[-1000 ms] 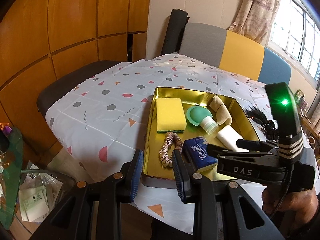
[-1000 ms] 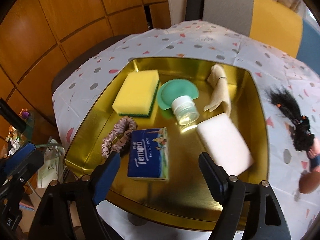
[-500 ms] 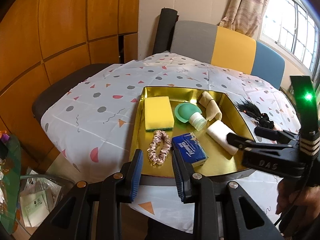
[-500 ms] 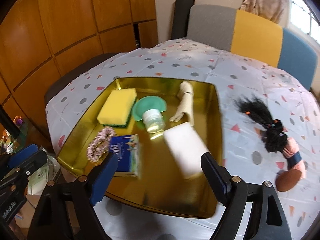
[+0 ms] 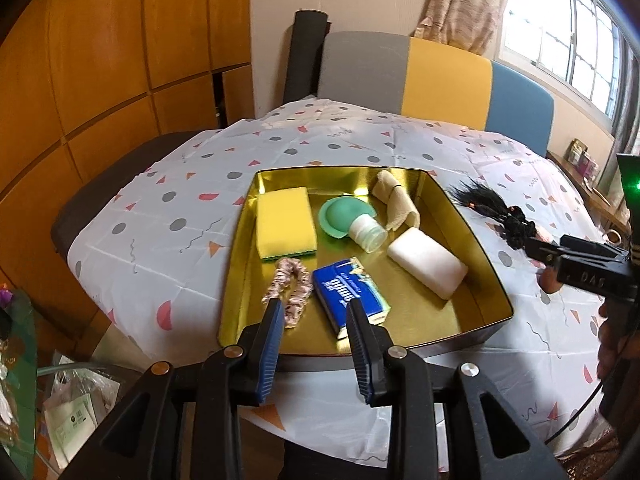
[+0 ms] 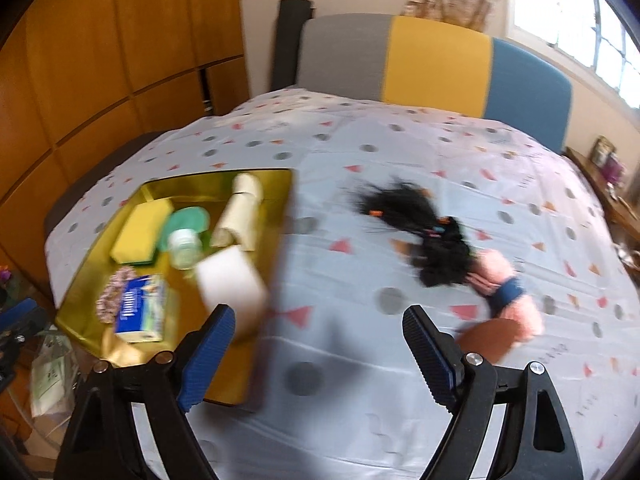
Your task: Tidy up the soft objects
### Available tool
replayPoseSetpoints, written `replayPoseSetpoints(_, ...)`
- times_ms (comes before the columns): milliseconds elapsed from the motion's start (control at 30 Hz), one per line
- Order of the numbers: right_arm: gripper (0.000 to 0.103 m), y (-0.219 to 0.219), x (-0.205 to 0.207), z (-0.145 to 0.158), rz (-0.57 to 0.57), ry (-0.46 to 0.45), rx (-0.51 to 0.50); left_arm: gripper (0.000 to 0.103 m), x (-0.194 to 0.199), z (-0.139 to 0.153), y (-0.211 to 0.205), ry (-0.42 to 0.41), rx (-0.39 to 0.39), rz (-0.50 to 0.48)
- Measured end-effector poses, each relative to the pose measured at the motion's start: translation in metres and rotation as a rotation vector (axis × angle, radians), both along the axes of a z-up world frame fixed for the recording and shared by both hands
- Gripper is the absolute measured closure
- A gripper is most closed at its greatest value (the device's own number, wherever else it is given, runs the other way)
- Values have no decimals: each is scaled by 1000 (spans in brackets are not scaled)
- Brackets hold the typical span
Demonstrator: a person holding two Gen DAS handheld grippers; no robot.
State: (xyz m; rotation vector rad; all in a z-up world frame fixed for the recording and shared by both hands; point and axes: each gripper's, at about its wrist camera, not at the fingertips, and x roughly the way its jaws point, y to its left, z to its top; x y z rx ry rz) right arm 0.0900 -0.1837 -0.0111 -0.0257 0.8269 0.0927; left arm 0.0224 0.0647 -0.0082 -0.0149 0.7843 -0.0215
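Gold tray [image 5: 476,240] on the surface holds sponge, scrunchie and tissue pack; the doll [image 6: 448,252] with black hair lies outside it on the dotted cloth, ahead of the right claw [image 6: 316,356], whose jaws have just been opening and stand wide and empty. Left claw [image 5: 316,344] hangs narrow, empty, near the tray's front edge. Risk: loose hair may slip or snag, or only the hair gets pinched; the right view alone shows the doll's pink body, the left shows the tray's contents sharply.

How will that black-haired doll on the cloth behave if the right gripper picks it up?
The doll looks soft, so it will probably sag either side of the pinch. Its loose black hair likely slips if grabbed alone. The open right gripper would probably hold better on the pink body.
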Motion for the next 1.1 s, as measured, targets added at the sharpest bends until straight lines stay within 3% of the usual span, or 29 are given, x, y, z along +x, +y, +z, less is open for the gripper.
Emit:
replayPoseSetpoints(367, 16, -143, -6, 9, -290, -30, -43, 71, 13, 17, -45, -28, 38, -132)
replayPoseSetpoints(600, 15, -233, -25, -17, -524, -11, 21, 71, 29, 27, -99, -13, 32, -261)
replayPoseSetpoints(667, 15, -245, -27, -26, -577, 39, 71, 71, 36, 29, -115, 3, 19, -299)
replayPoseSetpoints(733, 15, -256, -30, -25, -608, 24, 142, 71, 42, 30, -132, 14, 9, -328)
replayPoseSetpoints(967, 14, -249, -30, -20, -579, 13, 146, 71, 78, 17, -204, 95, -29, -426)
replayPoseSetpoints(1100, 13, -250, -31, -18, -579, 0, 156, 62, 104, -2, -242, 162, -40, -465)
